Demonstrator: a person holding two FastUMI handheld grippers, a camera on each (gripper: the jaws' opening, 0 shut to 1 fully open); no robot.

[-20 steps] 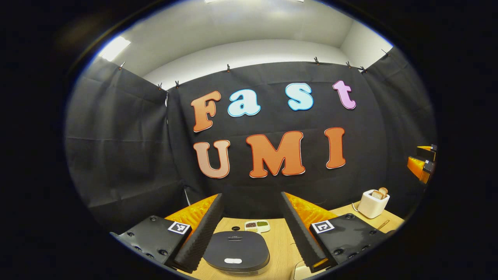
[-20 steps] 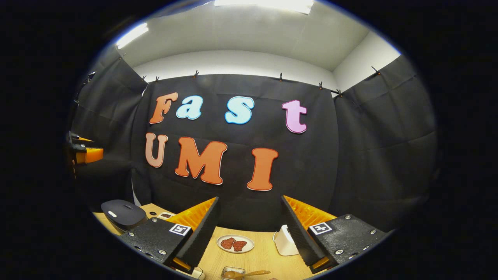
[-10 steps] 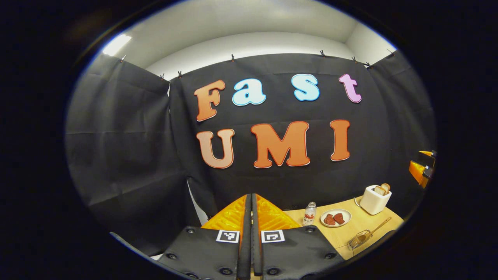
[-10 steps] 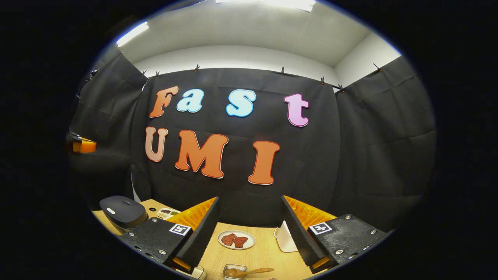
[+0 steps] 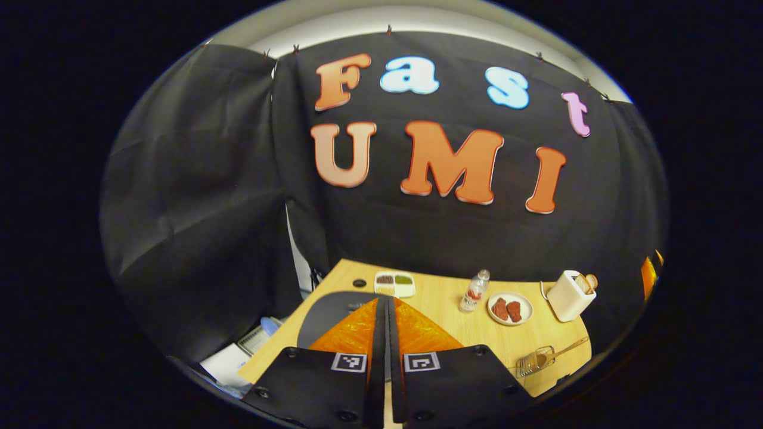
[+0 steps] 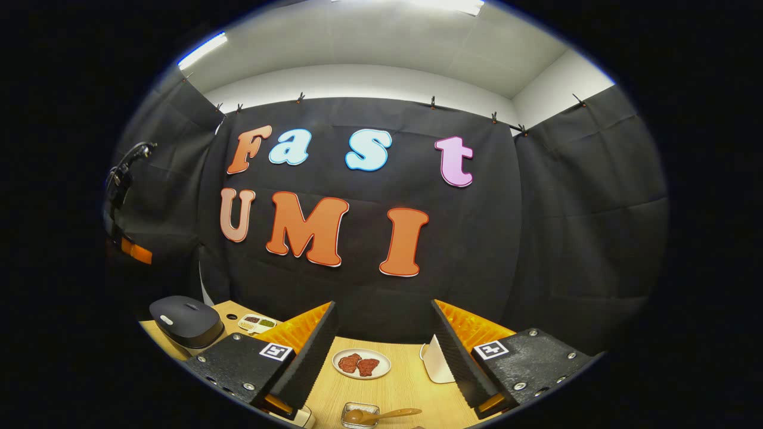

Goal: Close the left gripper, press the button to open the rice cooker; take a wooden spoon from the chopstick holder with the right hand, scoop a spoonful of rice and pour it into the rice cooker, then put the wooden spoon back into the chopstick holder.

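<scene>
Left tool point(image 5: 385, 357) with fingers pressed together, poised above the dark rice cooker point(image 5: 334, 310), right tool point(image 6: 384, 351) spread wide over the table point(image 6: 399, 387), wooden spoon point(image 6: 381, 414) lying in the chopstick holder point(image 6: 359, 415)

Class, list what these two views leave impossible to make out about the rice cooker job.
- Rice cooker button: left gripper view, hidden behind the shut left gripper.
- Wooden spoon bowl contents: right gripper view, too small.
- Toaster: right gripper view, mostly behind a finger.

One rice cooker point(image 6: 185, 320), one wooden spoon point(image 5: 563, 349), one toaster point(image 5: 571, 295), one bottle point(image 5: 474, 291), two meat pieces point(image 5: 507, 310).
</scene>
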